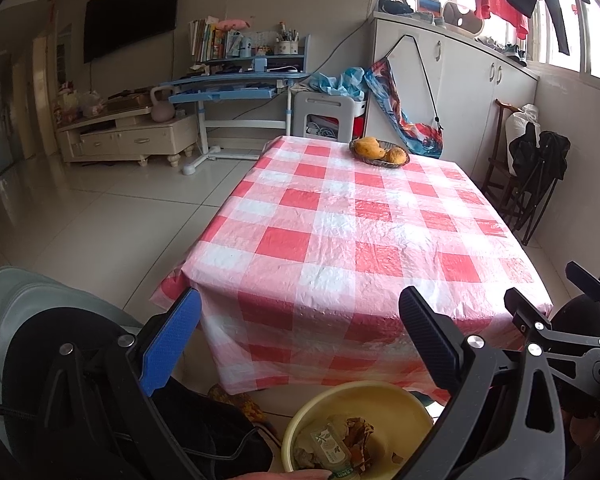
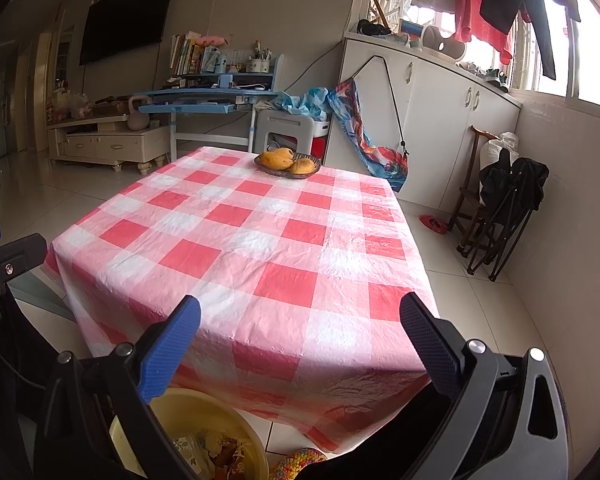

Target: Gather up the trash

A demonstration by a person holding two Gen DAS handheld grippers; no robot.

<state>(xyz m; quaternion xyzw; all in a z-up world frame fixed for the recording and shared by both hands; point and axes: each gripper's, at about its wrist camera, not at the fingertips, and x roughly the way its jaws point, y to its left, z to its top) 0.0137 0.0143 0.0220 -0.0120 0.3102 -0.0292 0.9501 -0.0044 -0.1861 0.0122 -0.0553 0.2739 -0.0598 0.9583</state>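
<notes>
Left wrist view: the left tool (image 1: pixel 300 320) hangs with its fingers spread wide and empty. Just below it, on the floor, sits a yellow basin (image 1: pixel 380 394) holding the trash (image 1: pixel 340 440): a small bottle, crumpled wrappers and brown scraps. The right tool (image 2: pixel 300 328), seen from its own camera, is likewise spread apart and holds nothing.

Ahead of both tools lies the counter (image 2: pixel 260 248), draped in a red-and-white checked cloth. No rubbish shows on it, so collecting looks about finished. If any scan remains, sweep slowly across the cloth and the floor around the basin.

At the counter's far end sits a fruit basket (image 2: pixel 287 165); leave it alone. Beyond the right tool stand folded chairs (image 2: pixel 508 208).
</notes>
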